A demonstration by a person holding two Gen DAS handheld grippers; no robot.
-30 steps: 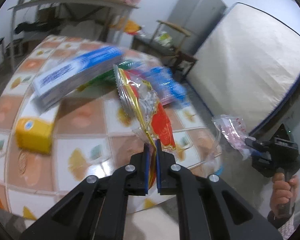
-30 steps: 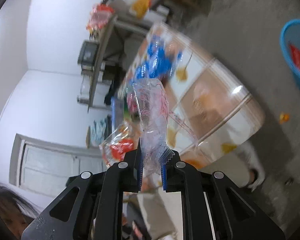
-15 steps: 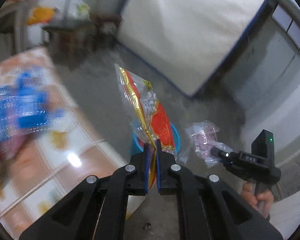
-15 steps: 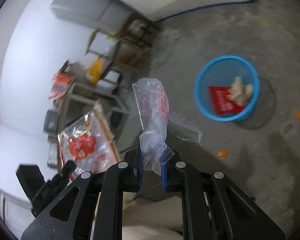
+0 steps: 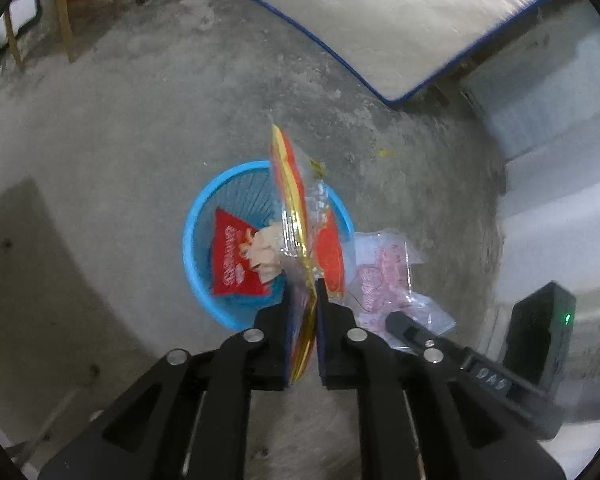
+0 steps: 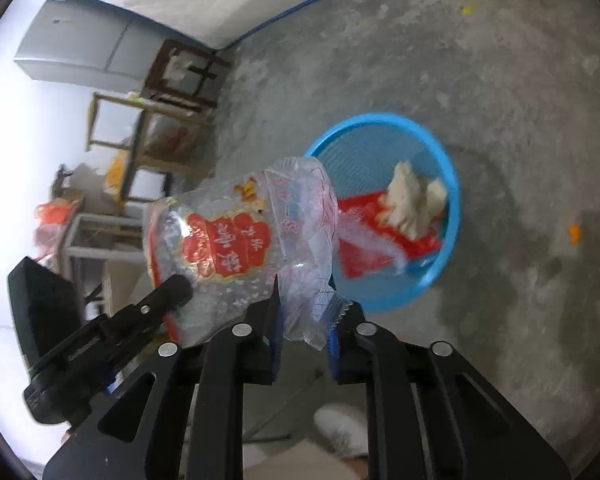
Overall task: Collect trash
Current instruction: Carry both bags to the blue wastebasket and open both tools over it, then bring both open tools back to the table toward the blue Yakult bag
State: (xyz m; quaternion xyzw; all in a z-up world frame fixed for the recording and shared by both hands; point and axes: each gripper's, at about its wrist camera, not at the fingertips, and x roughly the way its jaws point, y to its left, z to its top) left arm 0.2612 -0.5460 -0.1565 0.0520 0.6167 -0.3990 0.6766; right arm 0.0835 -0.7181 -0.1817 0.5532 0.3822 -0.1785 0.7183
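Observation:
My left gripper (image 5: pixel 302 296) is shut on a clear snack wrapper with red and gold print (image 5: pixel 296 216), held edge-on above a blue basket (image 5: pixel 196 256) on the floor. My right gripper (image 6: pixel 304 312) is shut on a clear plastic bag with pink print (image 6: pixel 304 216); this bag also shows in the left wrist view (image 5: pixel 384 276), just right of the basket. The snack wrapper shows in the right wrist view (image 6: pixel 216 248), left of the bag. The basket (image 6: pixel 444 168) holds a red packet (image 5: pixel 236 260) and crumpled paper (image 6: pixel 412 200).
Grey concrete floor surrounds the basket. A mattress (image 5: pixel 380 12) leans on the far wall. Wooden chairs and tables (image 6: pixel 168 92) and a grey fridge (image 6: pixel 84 52) stand at the left in the right wrist view. A white shoe (image 6: pixel 340 428) is below the right gripper.
Both grippers have swung away from the tiled table and now point down at the blue basket. Both still hold their wrappers, now closer together and nearer the basket.

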